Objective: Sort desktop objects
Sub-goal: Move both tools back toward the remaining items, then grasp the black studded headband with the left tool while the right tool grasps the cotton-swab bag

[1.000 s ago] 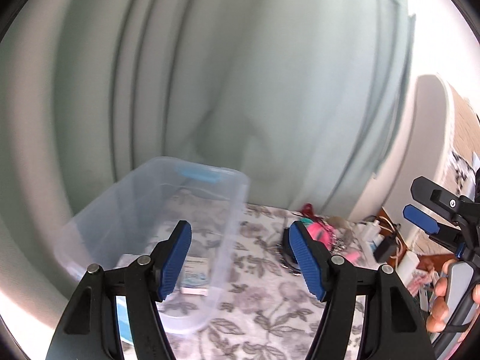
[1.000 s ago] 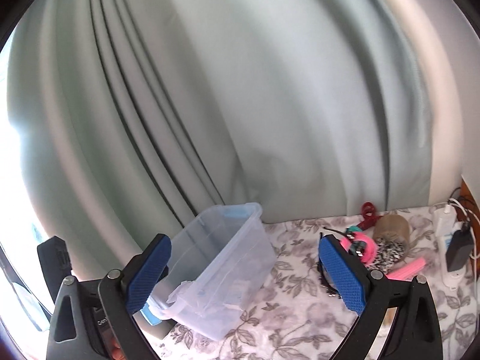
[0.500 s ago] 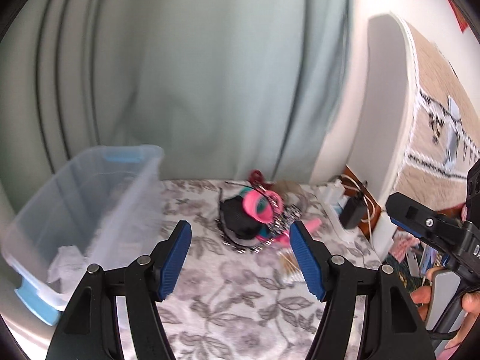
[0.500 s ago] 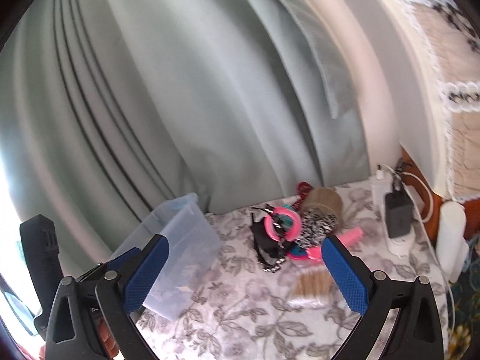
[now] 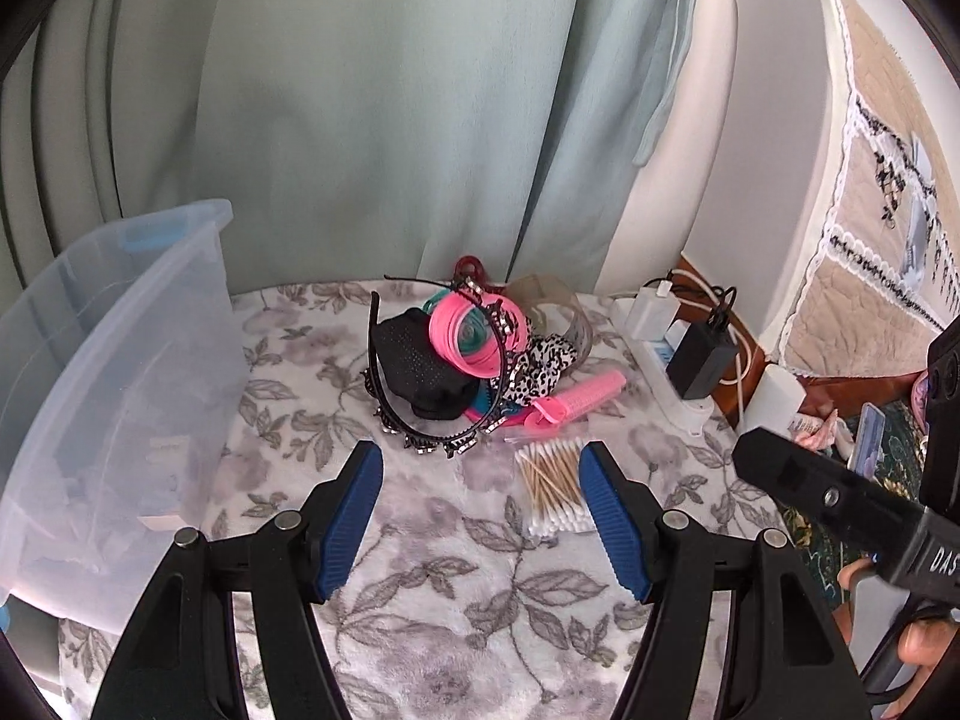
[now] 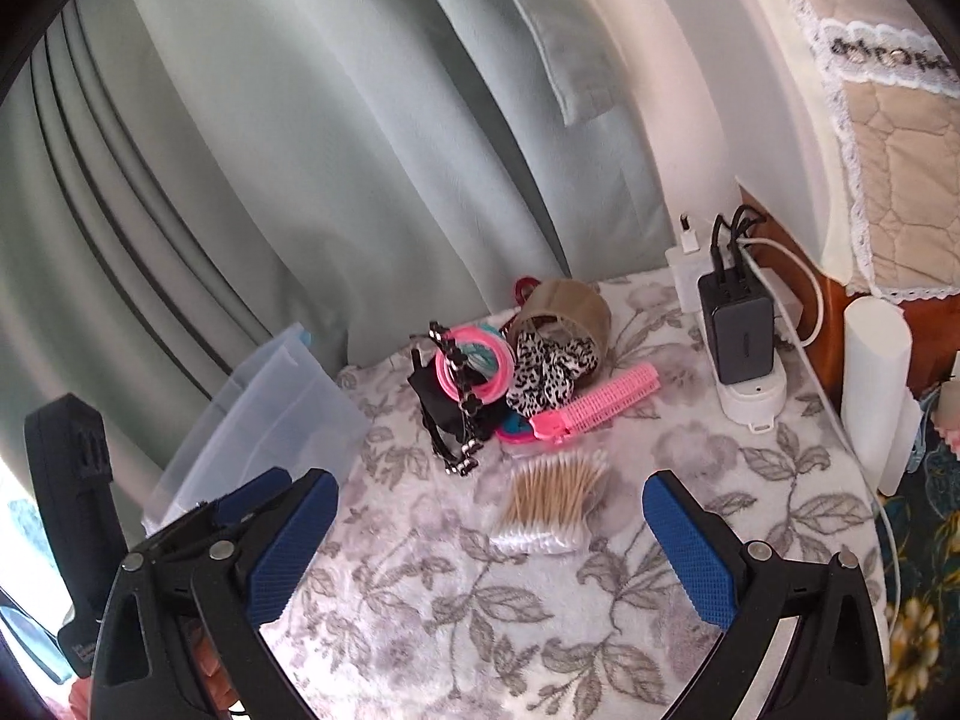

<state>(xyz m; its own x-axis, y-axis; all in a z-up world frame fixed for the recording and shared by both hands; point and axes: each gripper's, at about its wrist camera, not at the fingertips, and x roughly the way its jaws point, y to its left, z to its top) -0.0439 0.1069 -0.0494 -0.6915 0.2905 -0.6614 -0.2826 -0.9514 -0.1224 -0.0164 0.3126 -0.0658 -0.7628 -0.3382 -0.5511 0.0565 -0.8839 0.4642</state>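
A pile of hair things lies at the back of the floral table: pink hoops (image 5: 465, 339) (image 6: 474, 366), a black pouch (image 5: 420, 369), a studded black headband (image 5: 420, 435) (image 6: 456, 420), a leopard scrunchie (image 5: 540, 366) (image 6: 546, 369), a pink roller clip (image 5: 579, 399) (image 6: 600, 405). A pack of cotton swabs (image 5: 552, 489) (image 6: 552, 498) lies nearer. A clear plastic bin (image 5: 108, 396) (image 6: 264, 414) stands on the left. My left gripper (image 5: 480, 516) is open and empty, short of the pile. My right gripper (image 6: 489, 546) is open and empty, just short of the swabs.
A white power strip (image 5: 666, 372) (image 6: 750, 390) with a black charger (image 6: 738, 330) and cables sits at the right. A brown tape roll (image 6: 564, 306) lies behind the pile. A white cylinder (image 6: 873, 378) stands at the table's right edge. Green curtain hangs behind.
Both views have swung right and down from the bin toward the pile; the pile and swabs are now closer. Both grippers stay open and empty.
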